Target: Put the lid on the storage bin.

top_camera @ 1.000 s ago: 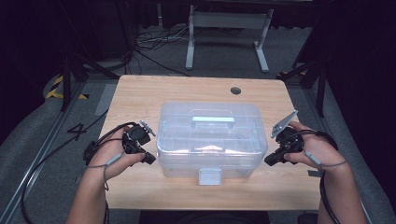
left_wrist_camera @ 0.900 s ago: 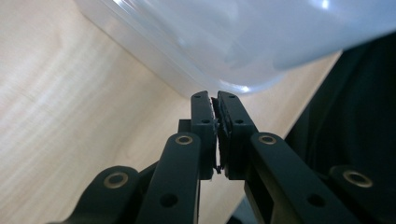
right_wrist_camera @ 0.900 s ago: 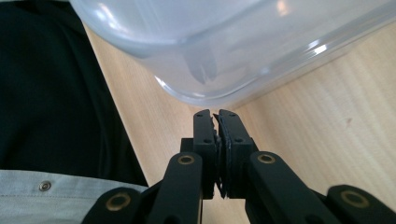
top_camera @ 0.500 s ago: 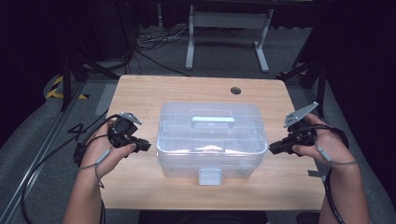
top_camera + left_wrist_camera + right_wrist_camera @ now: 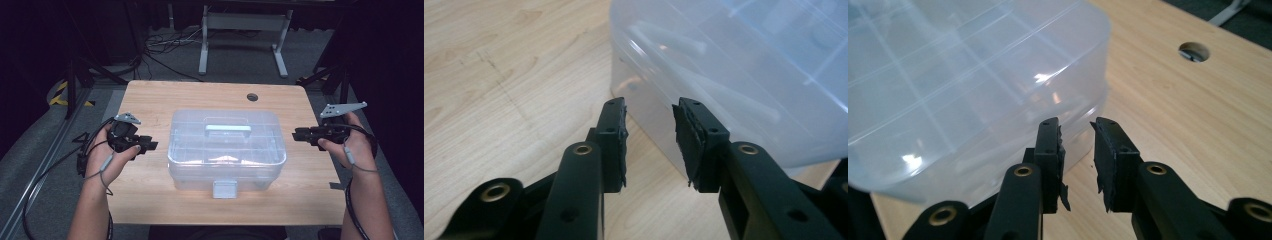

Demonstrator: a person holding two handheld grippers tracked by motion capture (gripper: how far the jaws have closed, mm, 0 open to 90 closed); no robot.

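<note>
Wood table point(image 5: 150, 200) w/ cable hole point(image 5: 252, 97); clear plastic box point(image 5: 226, 150) sits mid-table.

Plastic box point(image 5: 227, 150) mid-table point(image 5: 165, 100), left gripper point(image 5: 148, 145) and right gripper point(image 5: 298, 135) flanking it, apart.

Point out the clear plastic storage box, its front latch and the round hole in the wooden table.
Clear plastic storage box point(image 5: 227, 150), high view, lid.
Front latch point(image 5: 224, 189), high view, middle.
Round hole point(image 5: 252, 97), high view, centre.

I see a light wood tabletop point(image 5: 165, 100) with a round cable hole point(image 5: 252, 97), grey carpet floor point(image 5: 45, 150), a white metal stand frame point(image 5: 240, 30) behind, loose cables point(image 5: 160, 47), yellow-black tape point(image 5: 62, 95) at left. Dark surroundings.
</note>
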